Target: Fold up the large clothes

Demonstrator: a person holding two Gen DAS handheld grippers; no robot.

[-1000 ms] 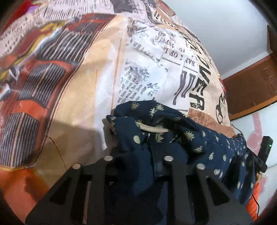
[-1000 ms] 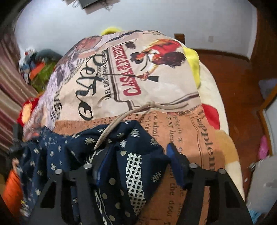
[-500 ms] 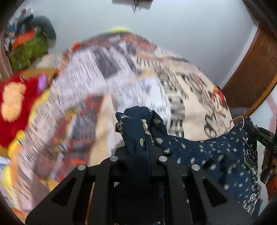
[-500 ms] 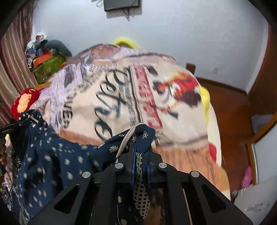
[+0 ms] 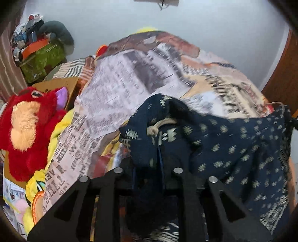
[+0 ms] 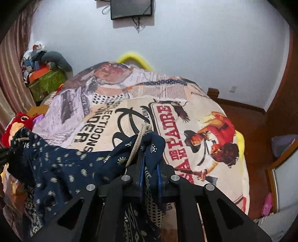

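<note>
— Left gripper (image 5: 147,163)?
— Clamped on one corner of the navy patterned garment (image 5: 232,149), cloth bunched over the fingertips, a knotted beige drawstring (image 5: 156,128) sitting just above.
— Right gripper (image 6: 150,167)?
— Clenched on the other corner of the same garment (image 6: 61,167), blue pads pinching the fabric, a beige cord (image 6: 136,147) looping up over the bunched edge.
— Where, then?
— Strung between the two grippers, raised above the printed bedspread (image 6: 186,130), sagging in the middle, lower part hanging out of sight below.
— Around it?
— Red plush toy (image 5: 28,130) at the left side of the bed, beside yellow bedding (image 5: 55,128). Green box (image 5: 42,61) piled with odds and ends in the far left corner. Dark screen (image 6: 130,8) mounted high on the pale wall. Wooden floor (image 6: 247,119) off to the right.
</note>
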